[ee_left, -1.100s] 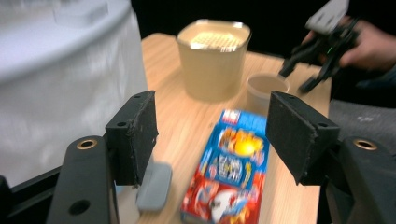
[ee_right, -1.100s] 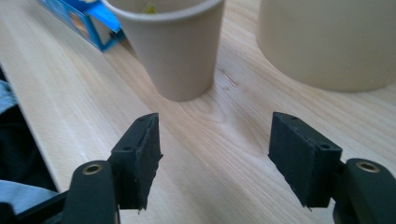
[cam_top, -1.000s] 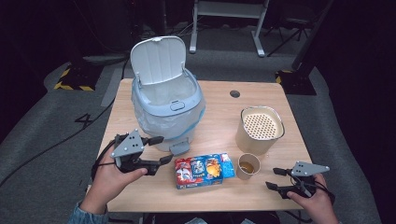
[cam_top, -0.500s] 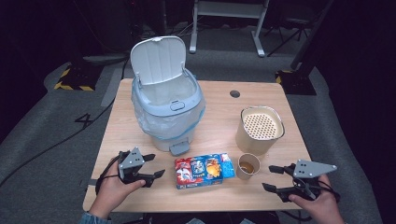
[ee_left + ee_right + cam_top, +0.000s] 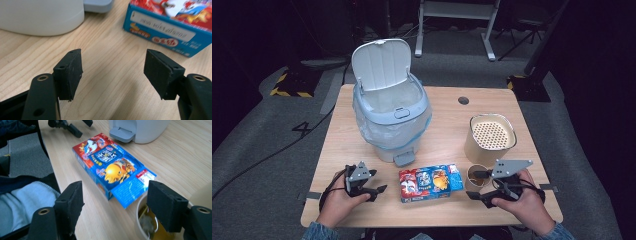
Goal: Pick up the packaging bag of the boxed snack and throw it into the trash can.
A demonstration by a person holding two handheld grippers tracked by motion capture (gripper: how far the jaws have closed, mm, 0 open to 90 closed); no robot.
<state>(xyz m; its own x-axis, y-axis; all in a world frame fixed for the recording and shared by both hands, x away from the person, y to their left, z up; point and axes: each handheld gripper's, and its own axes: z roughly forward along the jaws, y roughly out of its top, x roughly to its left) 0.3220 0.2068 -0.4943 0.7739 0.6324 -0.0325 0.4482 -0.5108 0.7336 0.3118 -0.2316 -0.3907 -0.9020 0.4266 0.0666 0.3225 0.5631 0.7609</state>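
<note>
Wooden table, dark floor around it. Flat snack box lies face up near the front edge, between both grippers, just in front of the bin's pedal. Its open end flap sits right by the small paper cup, overlapping the rim as seen from the right gripper view.

Left gripper is lower than a sec ago, now down at table level, just beside the box's left end but not touching it. Jaws wide apart, nothing between them; left gripper view has bare wood btwn the pads w/ the box corner ahead to the right.

Right gripper has shifted in toward the cup and box from the table's right edge. Its jaws have just been opening; nothing is gripped, the cup and the box flap sit ahead of the pads.

Reads as both hands closing in on the box from either end, prob. to lift it; no contact yet.

Outward: white pedal bin, lid up, bag-lined, stands behind the box. Tan canister w/ perforated top stands behind the cup.
</note>
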